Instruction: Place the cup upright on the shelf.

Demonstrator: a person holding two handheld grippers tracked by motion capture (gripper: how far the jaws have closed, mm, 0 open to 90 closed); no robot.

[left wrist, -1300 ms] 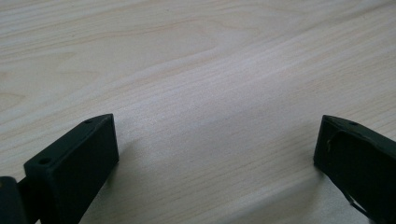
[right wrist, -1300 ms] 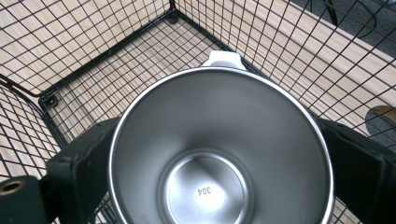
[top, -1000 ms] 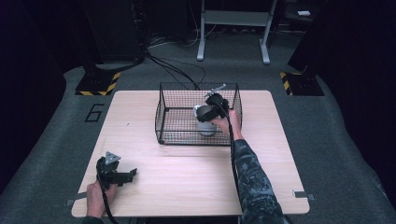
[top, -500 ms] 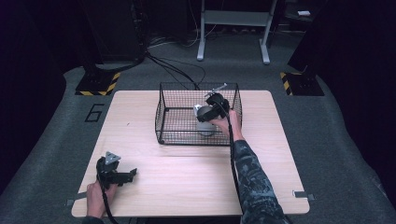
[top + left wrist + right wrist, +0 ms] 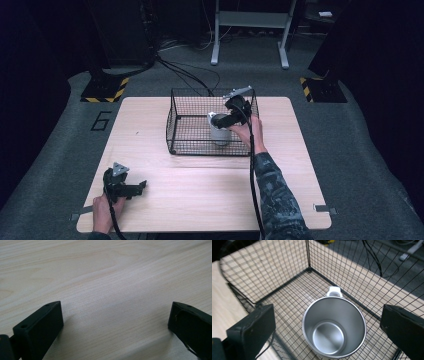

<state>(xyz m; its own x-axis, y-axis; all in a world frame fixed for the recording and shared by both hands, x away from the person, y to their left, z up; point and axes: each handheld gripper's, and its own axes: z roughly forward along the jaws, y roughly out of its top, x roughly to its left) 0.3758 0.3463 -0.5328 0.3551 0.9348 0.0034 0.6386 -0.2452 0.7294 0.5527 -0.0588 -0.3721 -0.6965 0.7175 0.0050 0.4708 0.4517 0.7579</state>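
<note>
Cup: steel cup (image 5: 334,326) is seen upright on the floor of the wire basket (image 5: 180,120), toward its right side; mouth up, nothing inside, white handle (image 5: 334,291) pointed at the far wall.
R gripper: right gripper (image 5: 327,322) is held above the cup inside the basket, jaws spread wide, one each side of the rim w/ clear gaps; nothing is pinched. In the high view it (image 5: 223,120) is seen over the cup (image 5: 219,135), hand (image 5: 250,131) resting by the near wall.
L gripper: left gripper (image 5: 116,322) is parked low over the bare table (image 5: 105,277) at the near-left corner, jaws spread, nothing between them; well apart from the basket.
Step (judged): either a release just finished or a grasp about to be made; cannot be told from this moment alone.
Risk 1: rim could be clipped by a jaw if the tool is moved sideways before lifting; cup would be tipped, since it is tall and light-looking.
Risk 2: jaw or cable (image 5: 254,175) could be snagged on the mesh wall close by; basket would be dragged.
Risk 3: if a grasp is tried across the smooth steel, slip is likely unless jaws are centred.
</note>
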